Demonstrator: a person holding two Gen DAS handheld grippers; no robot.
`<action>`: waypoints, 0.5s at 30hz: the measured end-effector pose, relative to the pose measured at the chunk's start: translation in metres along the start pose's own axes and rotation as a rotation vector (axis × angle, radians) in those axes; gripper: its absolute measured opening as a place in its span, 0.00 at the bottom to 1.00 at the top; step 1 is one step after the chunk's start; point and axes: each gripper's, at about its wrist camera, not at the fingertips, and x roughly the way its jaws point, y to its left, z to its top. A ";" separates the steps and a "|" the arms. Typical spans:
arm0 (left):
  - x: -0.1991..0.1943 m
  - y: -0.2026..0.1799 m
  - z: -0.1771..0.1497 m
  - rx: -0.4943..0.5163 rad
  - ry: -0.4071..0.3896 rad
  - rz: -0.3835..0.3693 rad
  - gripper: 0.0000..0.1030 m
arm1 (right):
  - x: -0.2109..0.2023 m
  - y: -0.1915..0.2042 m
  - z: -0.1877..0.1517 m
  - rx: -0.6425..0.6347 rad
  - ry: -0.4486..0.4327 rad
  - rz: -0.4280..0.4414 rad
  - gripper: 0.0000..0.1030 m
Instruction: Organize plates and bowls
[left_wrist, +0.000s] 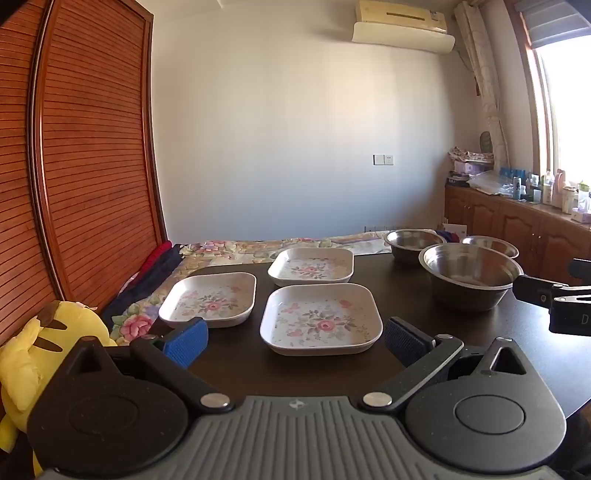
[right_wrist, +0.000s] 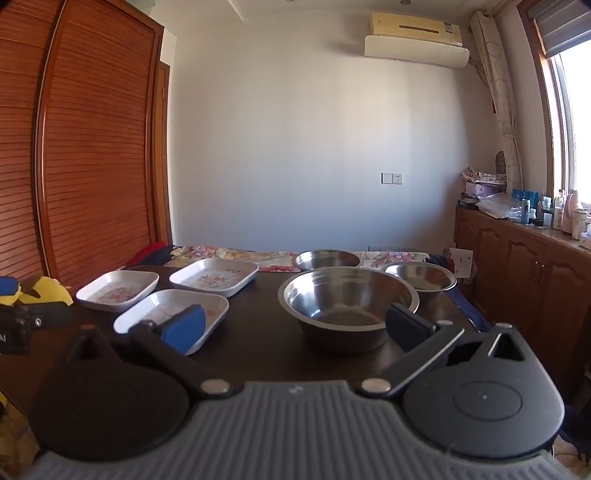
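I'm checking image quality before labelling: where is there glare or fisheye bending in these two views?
Left wrist view: the window at the right edge is blown out white, and the wardrobe door bows outward. Right wrist view: the window is overexposed too, the nearest steel bowl shows soft reflections, and the wardrobe curves likewise. Both views look sharp, no motion blur.

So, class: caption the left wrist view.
Open left gripper faces three floral plates beside steel bowls.
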 end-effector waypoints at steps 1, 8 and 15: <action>0.000 0.000 0.000 0.001 0.000 0.002 1.00 | 0.001 0.000 0.000 -0.002 -0.001 0.000 1.00; 0.002 0.001 -0.001 0.005 0.001 0.004 1.00 | -0.001 -0.003 -0.002 0.003 -0.013 -0.006 1.00; 0.001 0.002 -0.001 0.010 -0.002 0.003 1.00 | 0.000 -0.006 -0.002 0.004 -0.008 -0.009 1.00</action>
